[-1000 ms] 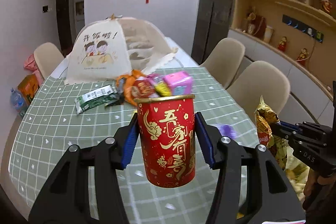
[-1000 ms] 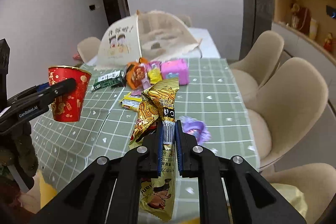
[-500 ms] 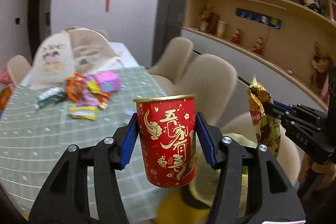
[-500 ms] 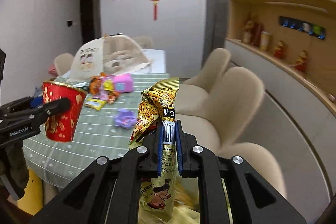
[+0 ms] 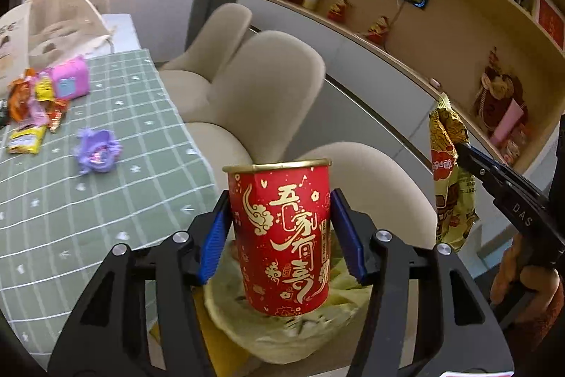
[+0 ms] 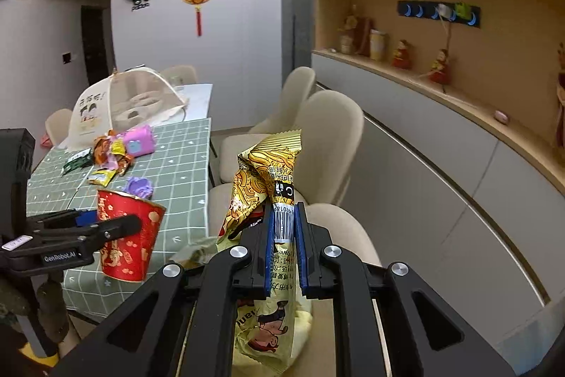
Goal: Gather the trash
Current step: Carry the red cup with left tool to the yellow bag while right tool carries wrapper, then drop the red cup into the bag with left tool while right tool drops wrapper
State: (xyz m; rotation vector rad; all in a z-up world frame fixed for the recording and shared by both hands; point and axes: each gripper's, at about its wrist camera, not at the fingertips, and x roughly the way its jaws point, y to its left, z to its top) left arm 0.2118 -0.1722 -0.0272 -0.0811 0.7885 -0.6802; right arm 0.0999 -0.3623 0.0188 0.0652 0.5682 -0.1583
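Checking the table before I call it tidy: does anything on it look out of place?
Yes. Loose wrappers lie in a heap on the green cloth beside the mesh food cover, with a crumpled purple one apart from them nearer the edge. The rest looks in order.

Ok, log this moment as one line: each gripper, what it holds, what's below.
left gripper: red cup between opening jaws | right gripper: shut on yellow snack wrapper | below cup: lined bin
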